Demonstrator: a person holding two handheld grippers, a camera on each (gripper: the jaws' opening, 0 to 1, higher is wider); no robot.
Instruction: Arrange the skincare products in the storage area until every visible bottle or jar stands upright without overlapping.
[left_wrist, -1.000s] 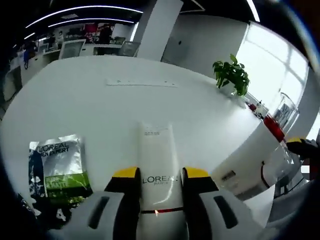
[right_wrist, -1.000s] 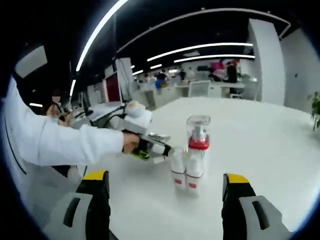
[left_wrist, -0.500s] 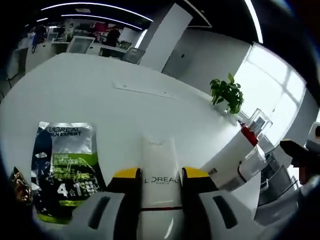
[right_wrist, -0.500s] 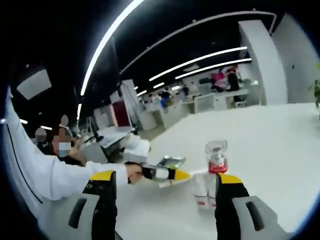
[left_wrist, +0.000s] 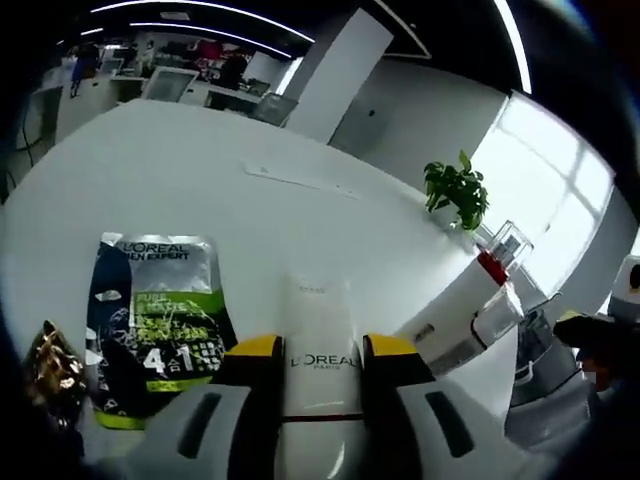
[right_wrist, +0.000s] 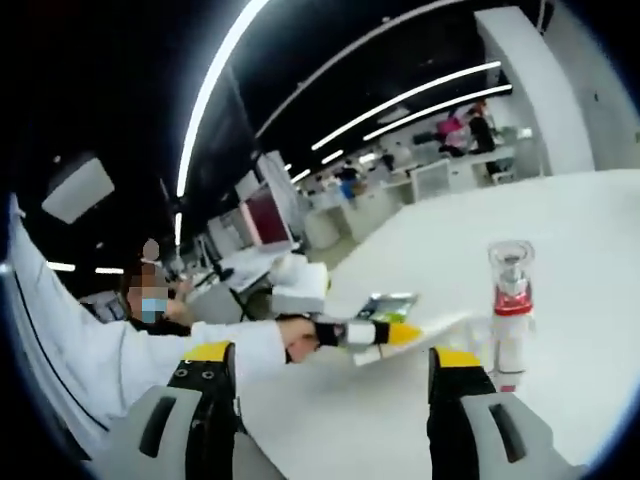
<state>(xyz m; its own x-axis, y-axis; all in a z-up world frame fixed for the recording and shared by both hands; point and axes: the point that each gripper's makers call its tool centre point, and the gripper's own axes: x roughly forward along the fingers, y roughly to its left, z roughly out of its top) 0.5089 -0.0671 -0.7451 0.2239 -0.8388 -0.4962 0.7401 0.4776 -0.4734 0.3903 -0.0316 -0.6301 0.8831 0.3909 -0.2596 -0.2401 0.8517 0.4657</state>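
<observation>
My left gripper (left_wrist: 318, 352) is shut on a white L'Oreal tube (left_wrist: 318, 330) that points away over the white table (left_wrist: 200, 200). To its right, white bottles (left_wrist: 455, 322) stand together with a pump bottle (left_wrist: 498, 256) that has a red collar and a clear cap. In the right gripper view, the left gripper (right_wrist: 385, 333) holds the tube (right_wrist: 425, 334) flat, its tip close to the pump bottle (right_wrist: 511, 290). My right gripper (right_wrist: 332, 395) is open and holds nothing, well short of the bottles.
A green and dark L'Oreal Men Expert sachet (left_wrist: 155, 328) lies flat left of the tube, with a gold-brown packet (left_wrist: 50, 362) beside it. A potted plant (left_wrist: 456, 190) stands at the far table edge. A white sleeve (right_wrist: 110, 350) reaches in from the left. Desks and people fill the background.
The left gripper has carried the tube closer to the standing bottles. Both cameras have shifted: the sachet and bottles show more fully in the left gripper view, and the right gripper view has tilted upward.
</observation>
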